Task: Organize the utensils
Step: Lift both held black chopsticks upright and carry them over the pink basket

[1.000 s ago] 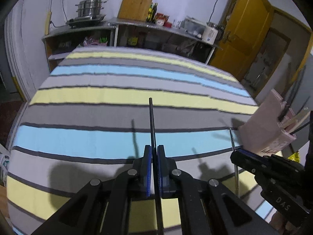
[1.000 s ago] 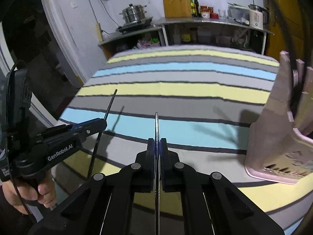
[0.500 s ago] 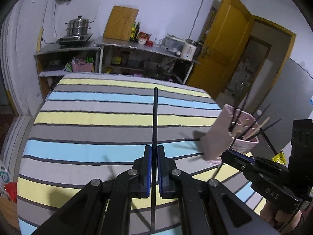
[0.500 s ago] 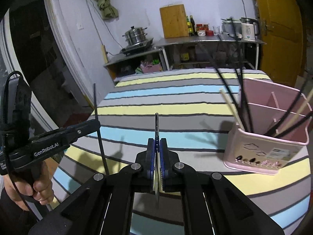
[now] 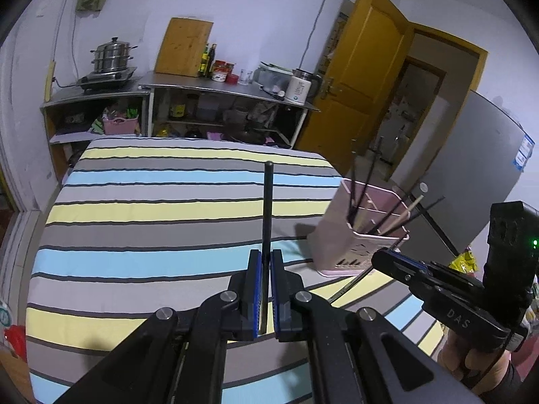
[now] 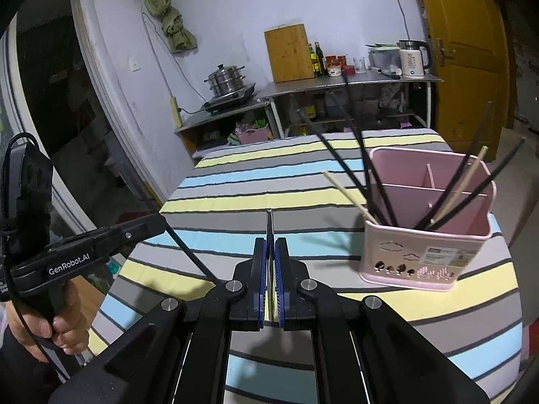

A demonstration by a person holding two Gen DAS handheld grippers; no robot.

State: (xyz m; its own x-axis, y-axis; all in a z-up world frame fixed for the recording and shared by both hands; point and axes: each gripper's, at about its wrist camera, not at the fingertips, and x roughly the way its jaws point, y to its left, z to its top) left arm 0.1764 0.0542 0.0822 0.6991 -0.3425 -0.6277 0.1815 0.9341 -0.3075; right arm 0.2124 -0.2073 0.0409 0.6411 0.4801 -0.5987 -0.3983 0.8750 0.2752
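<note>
My left gripper point(image 5: 266, 254) is shut on a black chopstick point(image 5: 268, 202) that sticks up and forward above the striped tablecloth point(image 5: 151, 235). My right gripper point(image 6: 270, 241) is shut on a thin metal chopstick point(image 6: 269, 224), seen almost end-on. A pink divided utensil holder point(image 6: 427, 252) stands on the table's right side with several black and wooden chopsticks leaning in it. It is to the right of both grippers, apart from them. In the left wrist view the right gripper point(image 5: 379, 258) hovers just in front of the holder point(image 5: 340, 235). A hand carries the left gripper point(image 6: 161, 225) at the left of the right wrist view.
Behind the table a metal shelf point(image 5: 215, 86) carries a steamer pot point(image 5: 111, 55), a wooden board point(image 5: 183, 47), bottles and a kettle point(image 6: 411, 59). A yellow door point(image 5: 363, 77) stands open at the back right. The table's left edge drops to the floor.
Both grippers have risen above the table with their chopsticks and tilted up. The pink holder, cut off at the frame edge before, now shows whole and farther off.
</note>
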